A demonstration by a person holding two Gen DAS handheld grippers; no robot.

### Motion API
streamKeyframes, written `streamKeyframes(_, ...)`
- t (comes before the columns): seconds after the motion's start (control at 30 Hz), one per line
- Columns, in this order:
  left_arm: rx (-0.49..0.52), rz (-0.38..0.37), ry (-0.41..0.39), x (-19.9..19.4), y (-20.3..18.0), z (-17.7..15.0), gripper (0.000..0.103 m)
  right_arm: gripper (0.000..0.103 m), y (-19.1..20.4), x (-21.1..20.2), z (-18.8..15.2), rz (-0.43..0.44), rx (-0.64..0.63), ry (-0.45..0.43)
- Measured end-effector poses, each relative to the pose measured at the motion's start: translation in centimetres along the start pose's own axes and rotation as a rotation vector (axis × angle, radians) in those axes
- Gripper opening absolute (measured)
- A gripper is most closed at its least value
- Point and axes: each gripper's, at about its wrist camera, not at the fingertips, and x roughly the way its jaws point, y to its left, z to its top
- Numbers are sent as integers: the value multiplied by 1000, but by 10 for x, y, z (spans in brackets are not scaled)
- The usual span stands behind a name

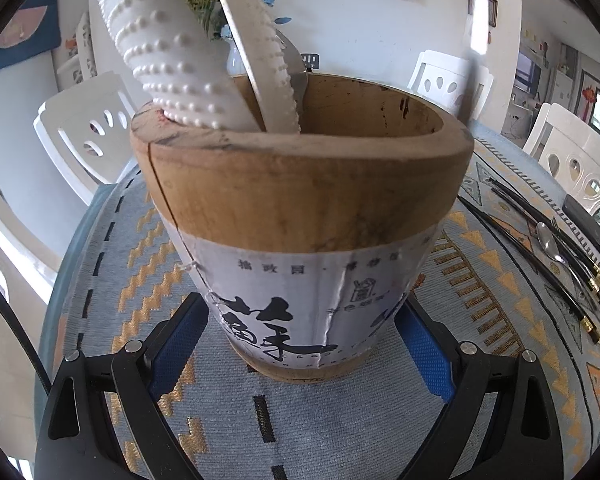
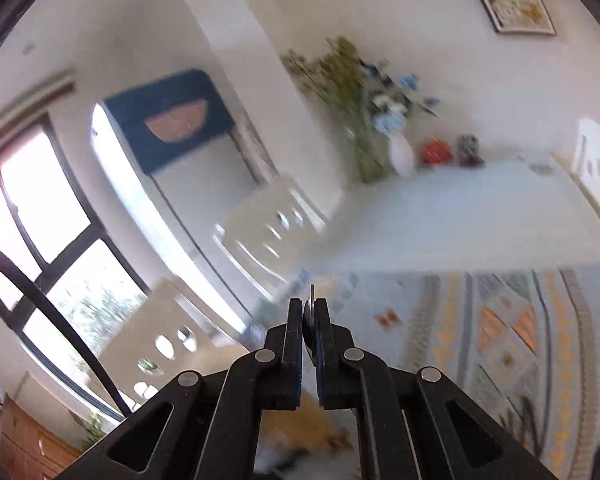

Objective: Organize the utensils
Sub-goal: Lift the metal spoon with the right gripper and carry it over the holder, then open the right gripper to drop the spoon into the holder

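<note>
While the left gripper stands with its blue pads against the lower sides of the wooden holder, clamped on it and steadying it on the patterned cloth, the right gripper has its jaws pressed together on a thin flat metal utensil, seen edge-on, its tip just past the fingertips.

Item in hand: the utensil, kind not legible, held clear above the cloth. By my reading it is bound for the holder.

Handling note: keep the holder pinned; bring the utensil over the open right half of the mouth, away from the two white studded pieces leaning at the left rim, and release only once it is well inside.

Left wrist view only: holder, its printed label, and the stock not yet sorted, namely black chopsticks and a spoon near the cloth's right edge.

Right wrist view only: the held utensil; the picture is blurred, and the holder is absent from it.
</note>
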Motion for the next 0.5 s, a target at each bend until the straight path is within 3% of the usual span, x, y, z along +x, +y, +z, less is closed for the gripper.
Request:
streamKeyframes(0.23, -3, -5, 3, 1, 1, 1, 95, 5, 50, -1, 29, 118, -41, -76)
streamKeyframes(0.5, -4, -5, 3, 2, 3, 2, 95, 5, 74, 17, 22, 163, -71, -17)
